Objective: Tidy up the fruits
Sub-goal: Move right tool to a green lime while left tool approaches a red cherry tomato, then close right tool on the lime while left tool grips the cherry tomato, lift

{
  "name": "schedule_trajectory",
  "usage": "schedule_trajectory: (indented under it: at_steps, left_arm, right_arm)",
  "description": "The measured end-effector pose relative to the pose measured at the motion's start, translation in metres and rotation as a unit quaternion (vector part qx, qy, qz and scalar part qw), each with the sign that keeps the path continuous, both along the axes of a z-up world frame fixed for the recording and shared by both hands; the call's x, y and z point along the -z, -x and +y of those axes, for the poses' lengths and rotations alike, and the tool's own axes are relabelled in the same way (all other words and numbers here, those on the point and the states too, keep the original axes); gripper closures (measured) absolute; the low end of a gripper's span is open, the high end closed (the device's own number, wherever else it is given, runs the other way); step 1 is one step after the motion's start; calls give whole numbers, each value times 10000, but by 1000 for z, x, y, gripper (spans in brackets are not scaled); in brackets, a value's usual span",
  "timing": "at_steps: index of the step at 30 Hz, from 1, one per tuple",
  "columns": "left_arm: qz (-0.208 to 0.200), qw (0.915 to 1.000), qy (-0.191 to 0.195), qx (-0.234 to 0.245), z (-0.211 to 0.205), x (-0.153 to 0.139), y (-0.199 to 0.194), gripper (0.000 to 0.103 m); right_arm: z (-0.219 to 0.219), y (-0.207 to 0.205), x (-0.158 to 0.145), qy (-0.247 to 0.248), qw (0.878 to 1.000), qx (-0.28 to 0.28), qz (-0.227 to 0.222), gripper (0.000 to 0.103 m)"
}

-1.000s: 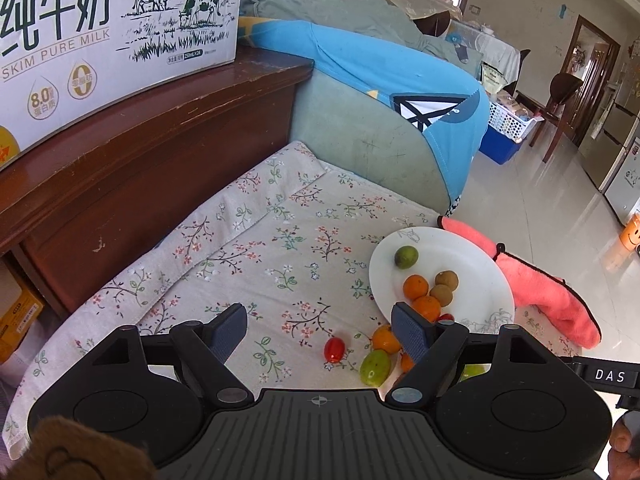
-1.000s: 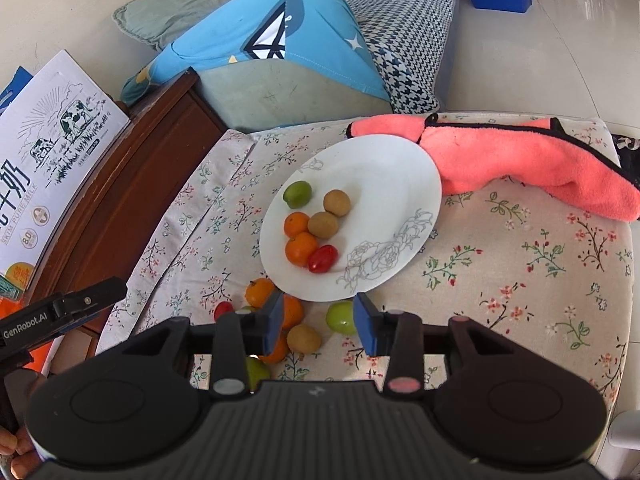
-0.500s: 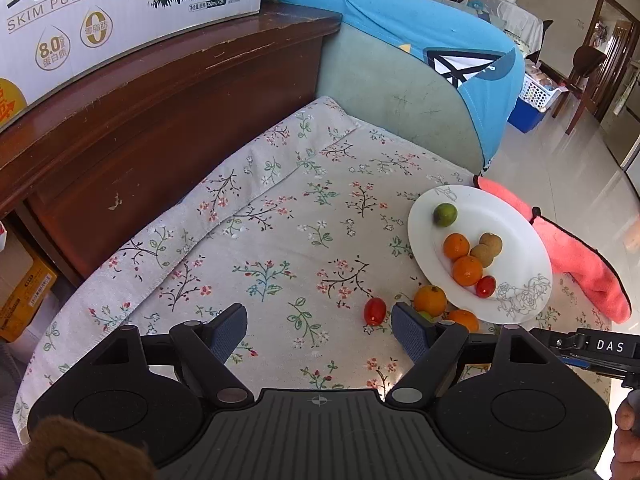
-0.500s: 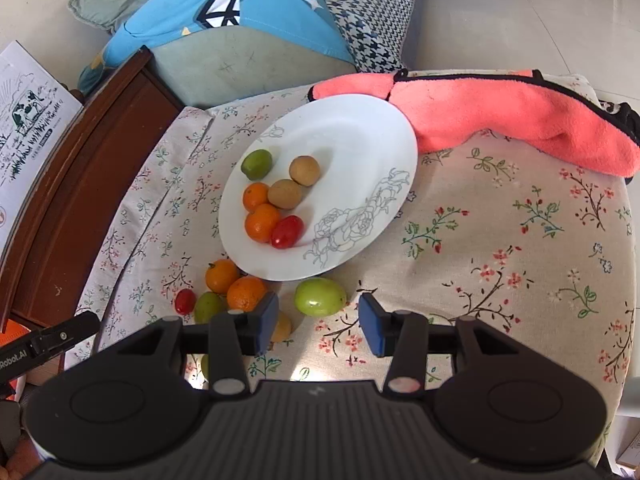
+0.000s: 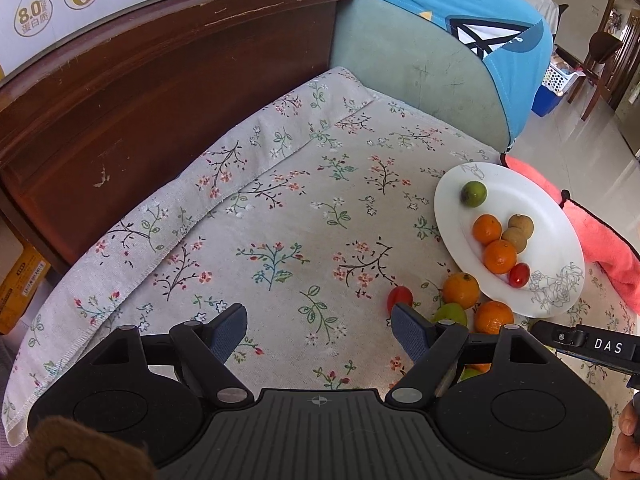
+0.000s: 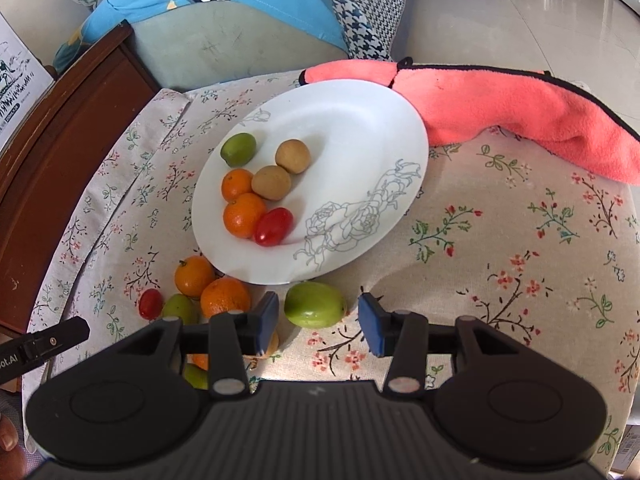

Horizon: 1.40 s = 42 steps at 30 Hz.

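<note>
The green fruit (image 6: 315,305) lies on the flowered cloth (image 6: 500,264), just beside the near rim of the white plate (image 6: 360,132) and not on it; it sits a little ahead of the right tongs (image 6: 319,322), whose two blue pads stand apart with nothing between them. The step in hand seems to be to take this fruit and put it on the plate. To do it well, I think the right tongs should go forward and down until the pads are at both sides of the fruit's middle, then close softly, because the fruit is oval and smooth and may roll or slip toward the plate rim. On the plate there are already a lime-green fruit (image 6: 238,149), two oranges (image 6: 243,215), two brown fruits (image 6: 272,182) and a red tomato (image 6: 273,226), all crowded on the left half; the bare right half is the better place to release. More fruits wait on the cloth at the left: two oranges (image 6: 225,297), a small green one (image 6: 181,311) and a red tomato (image 6: 150,303). The left tongs (image 5: 319,334) are also wide open and empty, over bare cloth, near the loose tomato (image 5: 399,296). A pink towel (image 6: 520,116) lies behind the plate.
</note>
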State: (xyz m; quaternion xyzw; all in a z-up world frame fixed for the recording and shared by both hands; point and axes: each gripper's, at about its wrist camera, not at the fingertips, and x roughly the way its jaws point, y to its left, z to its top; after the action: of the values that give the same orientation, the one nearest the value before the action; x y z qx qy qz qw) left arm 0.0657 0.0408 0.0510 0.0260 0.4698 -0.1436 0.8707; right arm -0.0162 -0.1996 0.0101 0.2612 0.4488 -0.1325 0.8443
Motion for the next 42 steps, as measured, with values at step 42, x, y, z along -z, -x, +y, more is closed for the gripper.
schedule_trajectory:
  at_steps: [42]
  left_arm:
    - [-225, 9963, -282, 774, -65, 44, -9, 63]
  right_arm:
    - [-3, 17, -17, -435, 9989, -75, -142, 67]
